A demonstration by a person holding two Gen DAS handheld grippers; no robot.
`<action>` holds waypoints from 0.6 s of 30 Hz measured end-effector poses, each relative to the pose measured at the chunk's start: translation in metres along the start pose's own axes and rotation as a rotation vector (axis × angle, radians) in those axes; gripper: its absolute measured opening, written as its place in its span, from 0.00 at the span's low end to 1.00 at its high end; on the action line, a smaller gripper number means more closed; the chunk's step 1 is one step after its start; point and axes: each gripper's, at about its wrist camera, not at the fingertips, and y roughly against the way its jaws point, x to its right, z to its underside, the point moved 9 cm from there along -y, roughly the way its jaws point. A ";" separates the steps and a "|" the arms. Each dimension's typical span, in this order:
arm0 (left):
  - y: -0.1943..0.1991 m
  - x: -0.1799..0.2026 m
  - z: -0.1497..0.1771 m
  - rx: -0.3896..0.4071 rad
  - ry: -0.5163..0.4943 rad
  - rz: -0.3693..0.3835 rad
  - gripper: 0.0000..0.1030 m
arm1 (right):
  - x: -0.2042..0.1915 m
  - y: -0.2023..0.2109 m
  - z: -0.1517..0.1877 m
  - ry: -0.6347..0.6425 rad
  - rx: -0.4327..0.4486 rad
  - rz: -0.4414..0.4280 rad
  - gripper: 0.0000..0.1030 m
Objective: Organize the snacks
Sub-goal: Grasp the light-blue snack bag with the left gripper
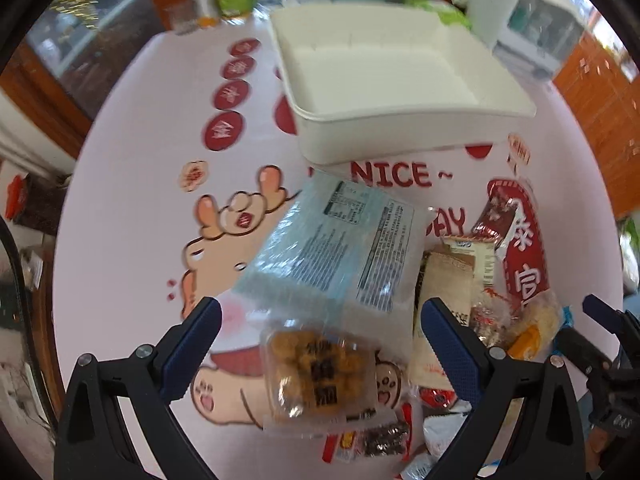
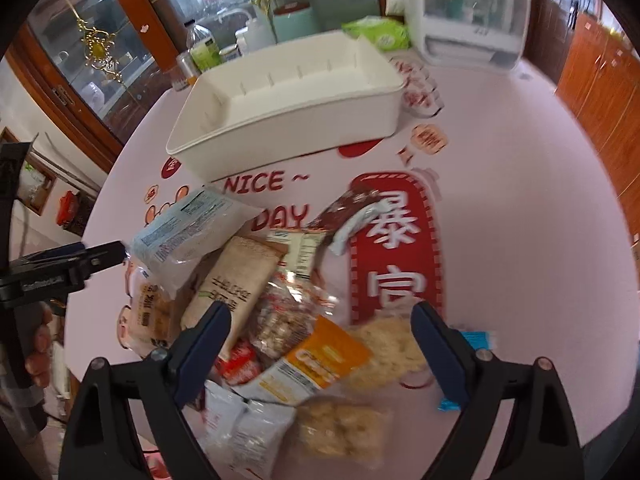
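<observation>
Snacks in a heap on the pink printed tablecloth, and right on top of the left side, a pale blue packet lying label-up, with a clear tub of golden puffs just below it. Over to the right of the pile, a tan pouch, an orange-labelled packet and a dark red wrapper. Behind the lot, the white bin sits with nothing inside — so sorting looks barely begun. Left gripper hangs over the tub and blue packet, jaws spread wide, gripping nothing. Right gripper the same above the orange packet: wide open, empty. This looks like the picking stage. Next, one pair has to drop onto a single packet, pinch it cleanly, then carry it to the bin.
</observation>
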 end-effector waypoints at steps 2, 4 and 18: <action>-0.017 0.009 -0.006 -0.046 -0.048 0.012 0.97 | -0.009 -0.014 -0.002 -0.012 -0.040 -0.046 0.84; -0.038 0.016 -0.010 -0.100 -0.095 0.004 0.97 | -0.019 -0.028 -0.002 -0.003 -0.076 -0.076 0.81; -0.109 0.023 -0.023 -0.231 -0.117 -0.057 1.00 | -0.073 -0.090 0.019 0.080 -0.227 -0.101 0.79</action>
